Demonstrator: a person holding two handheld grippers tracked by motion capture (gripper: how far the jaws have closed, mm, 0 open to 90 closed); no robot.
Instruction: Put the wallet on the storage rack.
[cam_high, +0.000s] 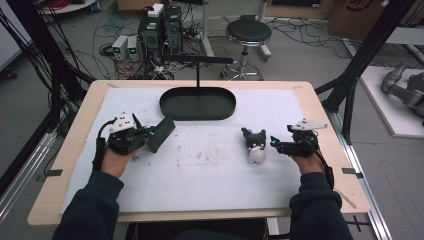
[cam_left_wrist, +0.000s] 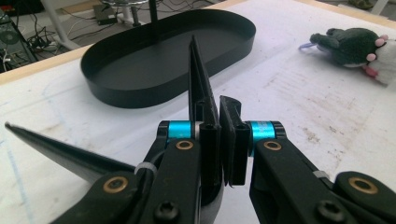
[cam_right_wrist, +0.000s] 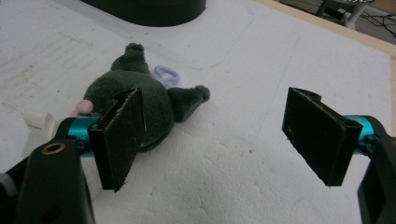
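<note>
My left gripper (cam_high: 149, 134) is shut on a thin black rectangular plate (cam_high: 161, 133) and holds it on edge just above the white mat, left of centre. In the left gripper view the plate (cam_left_wrist: 198, 77) rises edge-on from between the closed pads of the gripper (cam_left_wrist: 219, 119). A small plush toy (cam_high: 255, 145), dark grey with a white body, lies right of centre. My right gripper (cam_high: 274, 144) stands open right beside it. In the right gripper view the plush (cam_right_wrist: 154, 100) lies behind the left jaw of the gripper (cam_right_wrist: 222, 135), with nothing between the pads.
A black oval tray (cam_high: 220, 111) with an upright post sits at the back middle of the mat (cam_high: 210, 175); its wall (cam_left_wrist: 140, 91) is just beyond the held plate. Past the table's far edge stand a stool (cam_high: 248, 33), computers and cables.
</note>
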